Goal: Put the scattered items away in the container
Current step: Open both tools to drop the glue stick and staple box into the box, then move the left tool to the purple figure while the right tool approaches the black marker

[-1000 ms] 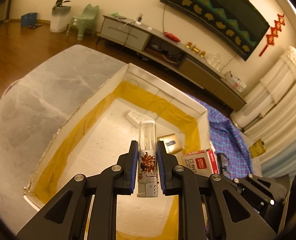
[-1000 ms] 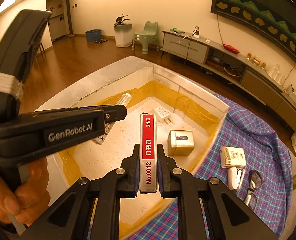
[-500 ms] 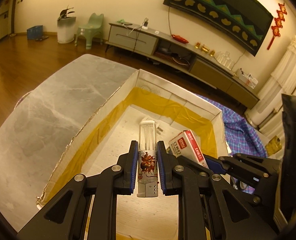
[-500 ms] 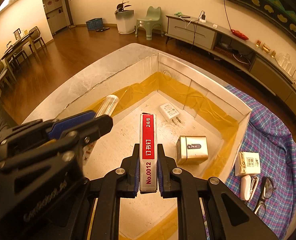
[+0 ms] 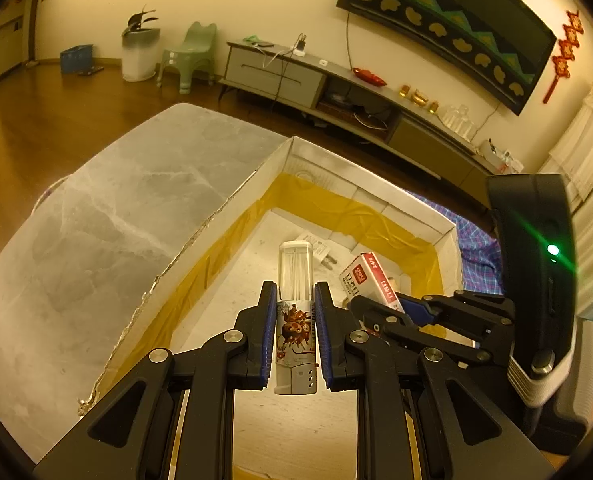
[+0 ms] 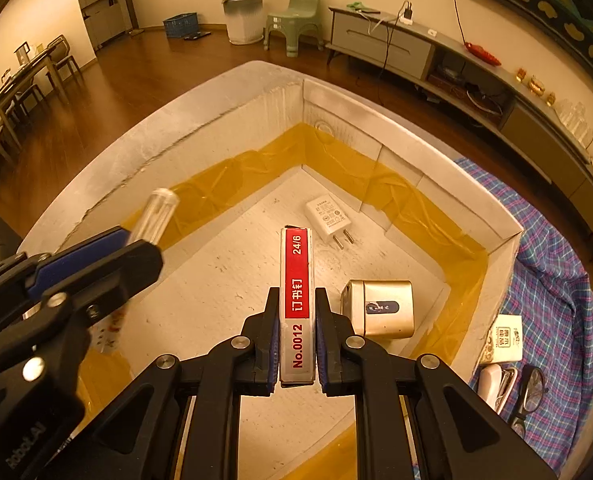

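The left gripper (image 5: 295, 336) pinches a lighter (image 5: 295, 320) and the right gripper (image 6: 296, 336) a red staple box (image 6: 297, 304), both over the white, yellow-taped container (image 6: 416, 152). Inside lie a gold box (image 6: 380, 309) and a charger (image 6: 328, 216). It sits on a grey marble counter (image 5: 104, 216) beside plaid cloth (image 6: 552, 264); beyond are wooden floor (image 6: 136, 68) and a TV cabinet (image 5: 280, 76).

The red-labelled staple box (image 6: 297, 304) reads "No.0012", "订书钉" and "24/6"; the neighbouring tongs (image 6: 136, 254) read "Robot.AI".
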A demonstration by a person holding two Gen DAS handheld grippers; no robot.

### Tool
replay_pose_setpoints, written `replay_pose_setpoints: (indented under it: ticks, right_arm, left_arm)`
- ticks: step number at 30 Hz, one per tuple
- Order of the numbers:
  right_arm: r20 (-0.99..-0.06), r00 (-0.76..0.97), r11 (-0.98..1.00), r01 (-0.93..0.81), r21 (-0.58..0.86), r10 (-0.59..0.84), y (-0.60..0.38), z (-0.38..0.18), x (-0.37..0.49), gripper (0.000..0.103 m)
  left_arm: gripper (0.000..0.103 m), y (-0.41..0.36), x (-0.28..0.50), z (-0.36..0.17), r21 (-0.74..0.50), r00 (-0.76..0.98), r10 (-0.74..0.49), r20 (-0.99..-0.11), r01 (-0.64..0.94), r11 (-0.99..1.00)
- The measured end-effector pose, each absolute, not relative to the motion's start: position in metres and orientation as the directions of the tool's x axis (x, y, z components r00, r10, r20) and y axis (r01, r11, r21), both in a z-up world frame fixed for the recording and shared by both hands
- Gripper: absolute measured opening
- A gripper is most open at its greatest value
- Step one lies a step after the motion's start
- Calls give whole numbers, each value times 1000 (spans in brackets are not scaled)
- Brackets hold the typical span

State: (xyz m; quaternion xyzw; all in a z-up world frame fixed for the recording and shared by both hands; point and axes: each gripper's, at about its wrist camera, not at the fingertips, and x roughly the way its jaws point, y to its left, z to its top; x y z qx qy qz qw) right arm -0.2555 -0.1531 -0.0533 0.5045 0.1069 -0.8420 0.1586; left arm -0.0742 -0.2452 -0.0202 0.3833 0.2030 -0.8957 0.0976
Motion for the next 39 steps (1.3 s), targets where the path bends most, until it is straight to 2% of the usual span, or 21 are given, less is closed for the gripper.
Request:
replay_pose_setpoints:
  ticks: [4,7,12,21,25,27,31,34,39]
  right_arm:
    - [-893,-417,-934,358,9,-169,-150,-59,-263,17]
    - [-895,-408,-942,333,38,-181,-145,-61,-269,24]
    - [-882,-420,-947,312,79,-212,-134,-56,-265,26]
    - [-816,-440,-908,354,226,-375,-113,-35,-212,27]
    - [-747,-489,-874,412,258,-451,-95,-14,-167,28]
    - [-716,-516,-866,426,262,-470,-83,-4,-147,32]
    - [-664,-571,-867,422,267,-482,-53,13,-110,34]
    - [-635,-629,-890,377,255,-449,-20,20,-85,35]
    - [-637,-694,-941,211,265,-335,53,9,-66,47]
  left_arm:
    - [20,-248,-75,-22,-281,-677,-33,-736,349,-894]
    - [34,-255,-74,-25,-307,-669,-19,-743,366,-878]
    - [34,-268,-70,-25,-367,-673,18,-740,380,-849]
    - [34,-256,-60,-10,-340,-687,6,-727,353,-872]
    - [34,-230,-51,8,-301,-722,12,-692,273,-914]
    - [34,-212,-47,16,-273,-739,24,-673,218,-937]
    - [34,-174,-39,33,-242,-772,107,-626,63,-968]
    - [35,-140,-31,39,-229,-767,203,-608,-75,-970]
    - [44,-80,-21,32,-202,-706,321,-632,-249,-947]
